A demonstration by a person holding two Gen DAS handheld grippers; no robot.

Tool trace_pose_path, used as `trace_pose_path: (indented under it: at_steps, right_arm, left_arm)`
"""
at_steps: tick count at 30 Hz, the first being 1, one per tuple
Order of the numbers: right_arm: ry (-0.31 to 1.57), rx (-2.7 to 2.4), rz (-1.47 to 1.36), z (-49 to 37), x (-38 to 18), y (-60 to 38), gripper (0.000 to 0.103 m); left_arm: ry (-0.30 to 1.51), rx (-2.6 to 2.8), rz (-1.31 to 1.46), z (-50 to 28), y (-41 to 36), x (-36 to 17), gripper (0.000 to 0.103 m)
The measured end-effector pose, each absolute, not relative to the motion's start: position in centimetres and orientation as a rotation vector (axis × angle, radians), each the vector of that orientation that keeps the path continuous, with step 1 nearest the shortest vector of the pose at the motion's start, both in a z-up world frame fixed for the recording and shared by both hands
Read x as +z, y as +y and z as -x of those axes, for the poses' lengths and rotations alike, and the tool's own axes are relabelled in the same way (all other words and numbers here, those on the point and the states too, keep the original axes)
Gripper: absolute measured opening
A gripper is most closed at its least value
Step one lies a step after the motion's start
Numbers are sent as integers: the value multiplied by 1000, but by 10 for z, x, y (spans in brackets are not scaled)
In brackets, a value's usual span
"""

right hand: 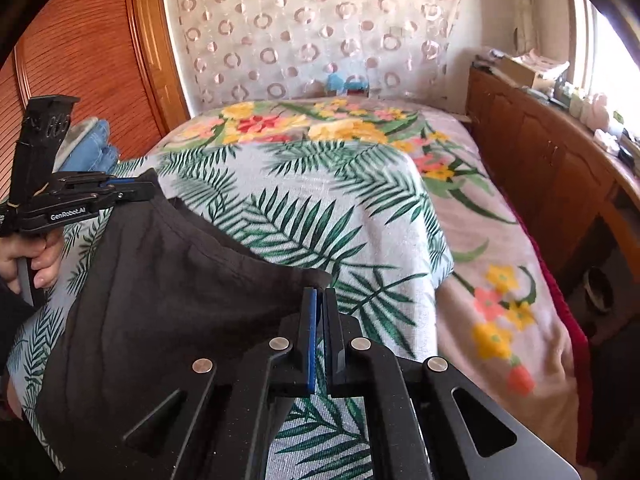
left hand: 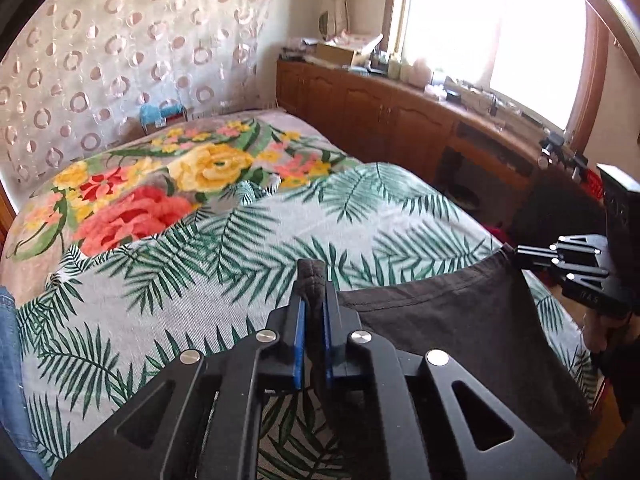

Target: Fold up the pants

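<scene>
Plainly one pair of dark pants (right hand: 168,280), two grippers: left gripper (left hand: 315,300) and right gripper (right hand: 320,300) each clamp what looks like a waistband corner over the bed (right hand: 360,208)

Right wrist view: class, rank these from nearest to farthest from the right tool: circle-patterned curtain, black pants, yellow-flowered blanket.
1. black pants: pinched in the right tool, spreading left.
2. yellow-flowered blanket: farther up the bed, beyond the palm-leaf sheet.
3. circle-patterned curtain: on the wall behind the bed's head.

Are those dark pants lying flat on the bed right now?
No: the dark pants hang stretched between the left tongs and the right tongs, lifted above the leaf-print sheet.
</scene>
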State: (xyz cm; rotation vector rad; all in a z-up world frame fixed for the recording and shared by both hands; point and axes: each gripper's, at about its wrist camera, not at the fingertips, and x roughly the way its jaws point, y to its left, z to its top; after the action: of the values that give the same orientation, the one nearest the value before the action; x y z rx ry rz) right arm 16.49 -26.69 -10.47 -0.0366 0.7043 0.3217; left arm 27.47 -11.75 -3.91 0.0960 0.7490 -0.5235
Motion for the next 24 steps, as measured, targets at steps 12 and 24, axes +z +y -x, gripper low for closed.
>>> trace_pose_path:
  at_steps: [12, 24]
  right_arm:
    - [747, 236, 89, -167, -113, -254, 2]
    - [739, 253, 76, -169, -110, -259, 2]
  left_arm:
    - [776, -494, -137, -282, -125, -49, 9]
    - [736, -468, -160, -267, -118, -40, 52]
